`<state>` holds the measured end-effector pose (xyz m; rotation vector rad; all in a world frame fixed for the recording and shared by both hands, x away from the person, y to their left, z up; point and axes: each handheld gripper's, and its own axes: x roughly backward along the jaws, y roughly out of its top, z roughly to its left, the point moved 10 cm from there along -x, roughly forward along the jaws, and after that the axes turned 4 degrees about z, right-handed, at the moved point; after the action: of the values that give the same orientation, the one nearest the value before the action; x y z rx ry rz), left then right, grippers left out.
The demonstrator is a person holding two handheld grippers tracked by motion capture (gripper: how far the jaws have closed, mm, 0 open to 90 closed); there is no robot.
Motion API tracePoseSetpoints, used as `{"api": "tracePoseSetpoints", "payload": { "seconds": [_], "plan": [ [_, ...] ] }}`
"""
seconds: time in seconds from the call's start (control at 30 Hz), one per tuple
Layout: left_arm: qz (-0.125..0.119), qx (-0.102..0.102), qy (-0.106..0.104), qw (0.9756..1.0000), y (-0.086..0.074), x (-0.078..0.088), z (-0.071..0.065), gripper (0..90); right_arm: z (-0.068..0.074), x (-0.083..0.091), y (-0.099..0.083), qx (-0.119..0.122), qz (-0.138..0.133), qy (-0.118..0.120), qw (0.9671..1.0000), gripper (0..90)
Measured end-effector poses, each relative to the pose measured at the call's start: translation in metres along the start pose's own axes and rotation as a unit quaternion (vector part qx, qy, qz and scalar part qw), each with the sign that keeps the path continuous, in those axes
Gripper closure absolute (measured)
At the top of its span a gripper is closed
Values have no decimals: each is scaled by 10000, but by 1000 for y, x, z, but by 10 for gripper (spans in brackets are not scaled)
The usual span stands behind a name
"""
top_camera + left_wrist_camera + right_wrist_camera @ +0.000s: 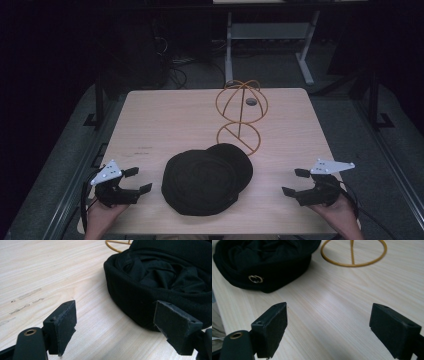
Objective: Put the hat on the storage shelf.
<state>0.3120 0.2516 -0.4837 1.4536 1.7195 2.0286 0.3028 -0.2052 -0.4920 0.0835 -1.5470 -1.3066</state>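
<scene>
A black cap (205, 179) lies upside down on the near middle of the wooden table (165, 117), its hollow facing up. Behind it stands a gold wire hat stand (241, 116) with a round base ring and a domed cage on top. My left gripper (136, 181) rests open on the table to the left of the cap, which lies just past its far jaw in the left gripper view (160, 282). My right gripper (295, 182) stands open to the right, apart from the cap (262, 262); a small metal emblem (255, 279) shows on the cap's side, the stand's base ring (353, 255) beyond.
The table's near edge runs just under both hands. Faint grey scuff marks (26, 300) lie on the wood at the left. Beyond the far edge stand a white desk frame (270, 35) and cables on a dark floor.
</scene>
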Motion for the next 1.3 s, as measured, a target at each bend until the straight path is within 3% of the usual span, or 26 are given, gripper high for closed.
{"api": "tracePoseSetpoints", "payload": {
  "seconds": [0.5,0.63,0.83,1.03,1.3],
  "plan": [
    [16,1,17,10000,-1,0,2,179,31,3,31,516,126,209,9984,143],
    [7,22,15,10000,0,-1,2,179,45,0,43,766,182,307,9964,143],
    [39,10,32,10000,-1,-1,3,179,59,-5,57,944,246,464,9941,143],
    [24,40,23,10000,-1,0,5,179,75,-15,69,1135,380,689,9904,143],
    [35,28,52,10000,-2,0,7,179,101,-40,79,1503,673,986,9814,148]
  ]
}}
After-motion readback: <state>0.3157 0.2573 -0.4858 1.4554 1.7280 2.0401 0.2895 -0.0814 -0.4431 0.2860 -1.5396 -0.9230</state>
